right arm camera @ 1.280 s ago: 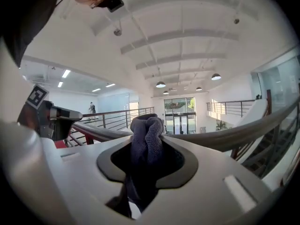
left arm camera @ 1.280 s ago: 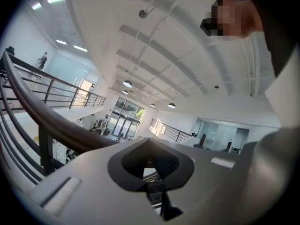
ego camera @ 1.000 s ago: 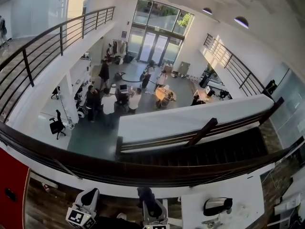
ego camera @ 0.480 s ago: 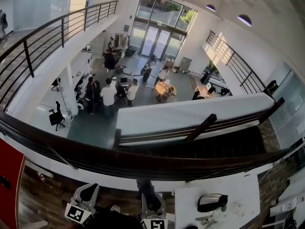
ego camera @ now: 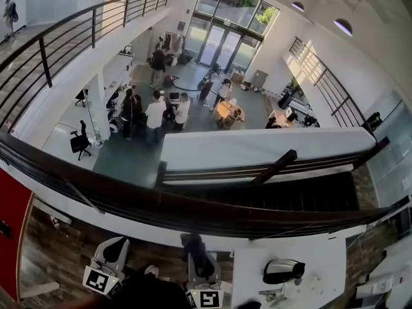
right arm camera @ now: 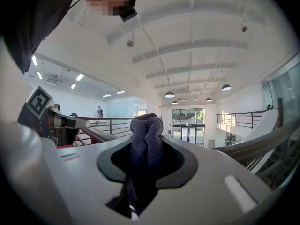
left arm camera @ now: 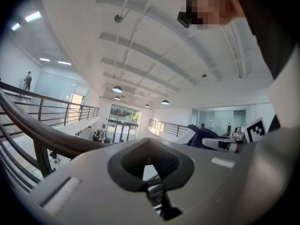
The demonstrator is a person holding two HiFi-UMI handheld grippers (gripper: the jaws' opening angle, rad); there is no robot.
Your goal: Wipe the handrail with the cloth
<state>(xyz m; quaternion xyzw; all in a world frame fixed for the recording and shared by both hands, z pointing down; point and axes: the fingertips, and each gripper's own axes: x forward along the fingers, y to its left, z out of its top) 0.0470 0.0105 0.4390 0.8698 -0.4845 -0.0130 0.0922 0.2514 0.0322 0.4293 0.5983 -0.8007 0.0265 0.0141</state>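
Note:
The dark handrail [ego camera: 193,212] curves across the head view from left to right, over an atrium. Both grippers are on the near side of it, low in that view. My left gripper [ego camera: 113,251] sits at the bottom left with its jaws shut and nothing between them; the left gripper view shows the rail [left arm camera: 44,132] ahead on its left. My right gripper [ego camera: 198,266] is at bottom centre, shut on a dark blue cloth [ego camera: 193,246]. In the right gripper view the bunched cloth [right arm camera: 146,142] sticks up past the jaws, with the rail [right arm camera: 262,142] to the right.
Beyond the rail is a drop to a lower floor with several people [ego camera: 154,114], and a staircase with a white side wall [ego camera: 257,148]. A white table [ego camera: 322,262] with a dark device [ego camera: 283,270] stands at bottom right. A red panel [ego camera: 9,237] is at the left.
The head view has shifted, so the rail sits a little lower and the lower floor shows more. Both grippers have stayed low in the view, slightly further left. People below have moved.

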